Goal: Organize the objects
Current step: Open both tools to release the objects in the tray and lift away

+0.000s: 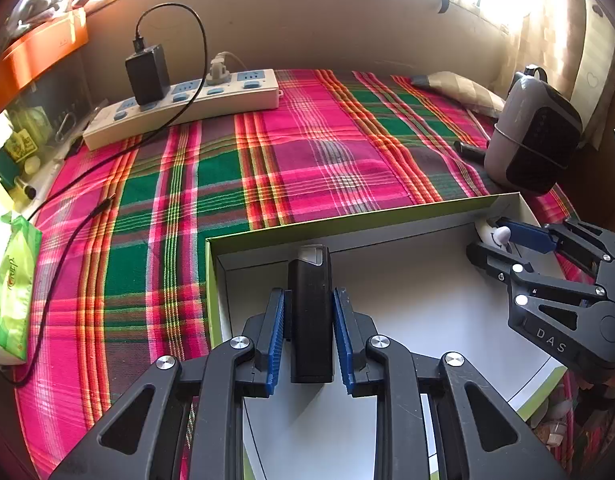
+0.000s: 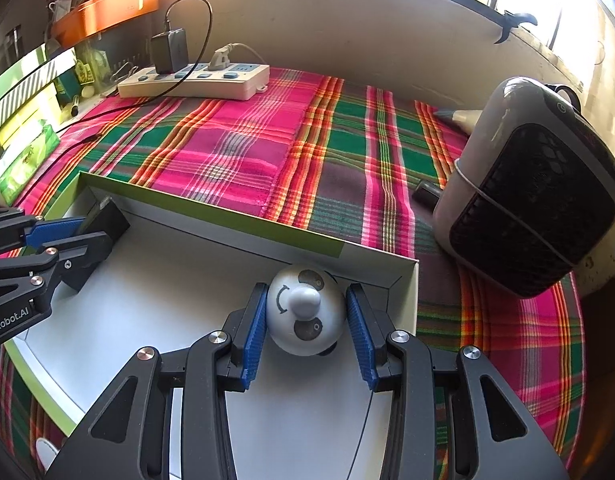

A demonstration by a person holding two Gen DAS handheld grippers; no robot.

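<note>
Plaid cloth (image 1: 307, 152), white box (image 1: 407, 304) holding black device (image 1: 310, 312), panda toy (image 2: 305, 312)

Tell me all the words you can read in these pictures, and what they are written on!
"DAS": on the black body of the right gripper, seen from the left wrist.
"enRobot.AI": on the body of the left gripper, seen from the right wrist; the start is cut off by the picture's edge.
Red logo on the green tissue pack: too blurred to read.
Yellow-green label at the far left: too small to read.
</note>
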